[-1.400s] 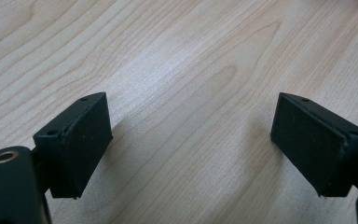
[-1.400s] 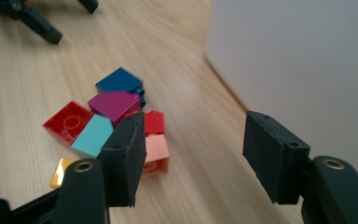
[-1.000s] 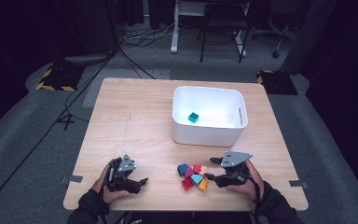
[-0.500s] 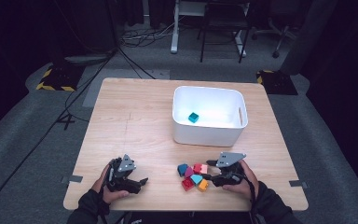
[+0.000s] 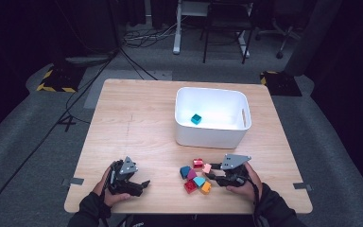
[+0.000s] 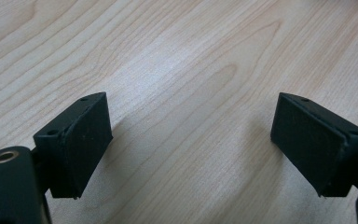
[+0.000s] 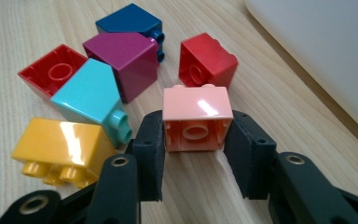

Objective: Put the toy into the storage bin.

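My right gripper (image 7: 196, 128) is shut on a pink block (image 7: 196, 119), one jaw pressed against each side, low over the wooden table (image 5: 137, 123). In the high view that right gripper (image 5: 213, 174) is at the front right, with the pink block (image 5: 207, 168) at the right edge of a cluster. Just beyond lie a red block (image 7: 205, 58), a purple block (image 7: 121, 58), a blue block (image 7: 133, 21), a light teal block (image 7: 91, 95), a yellow block (image 7: 63, 144) and a second red block (image 7: 51, 70). My left gripper (image 6: 198, 126) stands open over bare wood at the front left (image 5: 141, 184).
A white bin (image 5: 212, 137) stands behind the cluster at the centre right, with one teal block (image 5: 196, 119) inside; its wall (image 7: 317, 46) is close on the right in the right gripper view. The table's front edge runs just below both hands.
My right gripper has edged a little left into the block cluster. The left gripper has stayed where it was.
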The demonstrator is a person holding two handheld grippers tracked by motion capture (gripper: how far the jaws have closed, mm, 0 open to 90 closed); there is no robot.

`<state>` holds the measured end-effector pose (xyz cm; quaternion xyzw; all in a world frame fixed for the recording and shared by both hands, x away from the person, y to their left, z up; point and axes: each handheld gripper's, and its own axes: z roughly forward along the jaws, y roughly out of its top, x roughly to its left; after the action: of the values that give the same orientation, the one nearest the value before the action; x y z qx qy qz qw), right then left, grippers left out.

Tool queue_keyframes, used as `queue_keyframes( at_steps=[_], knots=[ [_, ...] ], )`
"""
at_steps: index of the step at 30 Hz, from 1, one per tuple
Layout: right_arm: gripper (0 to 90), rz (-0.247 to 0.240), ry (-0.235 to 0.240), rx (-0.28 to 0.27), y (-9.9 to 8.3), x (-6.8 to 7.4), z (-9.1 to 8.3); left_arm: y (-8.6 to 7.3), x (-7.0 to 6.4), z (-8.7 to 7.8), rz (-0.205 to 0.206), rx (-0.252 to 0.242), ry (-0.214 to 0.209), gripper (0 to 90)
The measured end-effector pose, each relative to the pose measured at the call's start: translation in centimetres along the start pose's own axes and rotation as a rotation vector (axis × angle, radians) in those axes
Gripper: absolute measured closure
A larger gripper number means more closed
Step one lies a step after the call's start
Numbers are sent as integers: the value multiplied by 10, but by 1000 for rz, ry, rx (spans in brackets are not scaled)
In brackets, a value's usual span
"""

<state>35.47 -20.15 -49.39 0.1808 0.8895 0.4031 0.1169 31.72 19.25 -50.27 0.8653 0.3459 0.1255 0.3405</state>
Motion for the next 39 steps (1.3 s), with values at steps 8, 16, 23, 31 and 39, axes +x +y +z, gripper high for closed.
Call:
queue_keyframes(
  at_steps=[8, 16, 23, 31, 39],
  knots=[
    [591, -3, -13, -1, -2, -2, -5, 0, 0, 0, 0, 0, 1, 126],
    [592, 25, -44, -34, -2, -8, -18, 0, 0, 0, 0, 0, 1, 127],
    [592, 35, -78, -75, 2, -12, -33, 0, 0, 0, 0, 0, 1, 127],
    [593, 54, -100, -92, 4, -18, -45, 0, 0, 0, 2, 2, 1, 127],
    [593, 57, -120, -110, 11, -21, -57, 0, 0, 0, -5, -1, -3, 126]
  ],
)
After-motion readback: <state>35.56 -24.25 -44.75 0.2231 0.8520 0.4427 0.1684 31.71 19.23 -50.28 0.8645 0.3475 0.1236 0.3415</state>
